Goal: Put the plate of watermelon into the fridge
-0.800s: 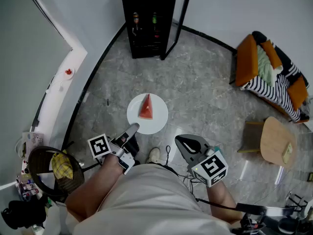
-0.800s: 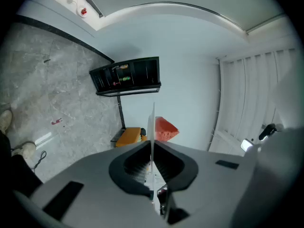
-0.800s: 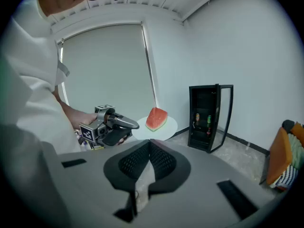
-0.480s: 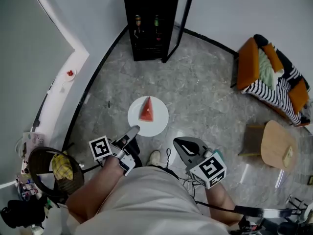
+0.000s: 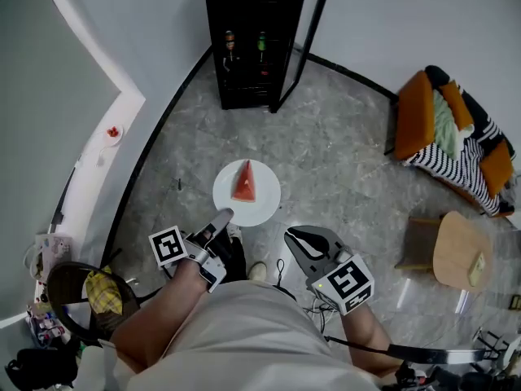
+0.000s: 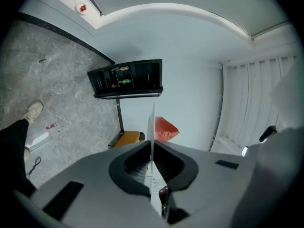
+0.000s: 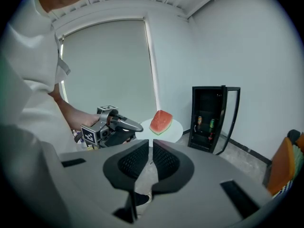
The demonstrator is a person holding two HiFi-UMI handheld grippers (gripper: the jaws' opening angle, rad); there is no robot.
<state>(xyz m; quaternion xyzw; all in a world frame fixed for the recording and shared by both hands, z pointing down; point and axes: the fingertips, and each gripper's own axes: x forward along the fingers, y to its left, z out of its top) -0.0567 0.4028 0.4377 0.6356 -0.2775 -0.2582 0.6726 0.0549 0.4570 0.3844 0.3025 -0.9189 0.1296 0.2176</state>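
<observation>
Left gripper (image 5: pixel 221 216) is clenching its fingers on the rim of the stiff, slick plate (image 5: pixel 265 204) (breakable; the loose watermelon (image 5: pixel 243 182) is likely sliding if tilted), while right gripper (image 5: pixel 291 236) is hanging closed and empty.

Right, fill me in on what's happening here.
A person holds a white plate with a watermelon slice on it. Its rim is clamped in the left gripper, level above the floor. The right gripper is empty, jaws closed on nothing. The black fridge stands ahead with its door open; the plate isn't in it yet.
</observation>
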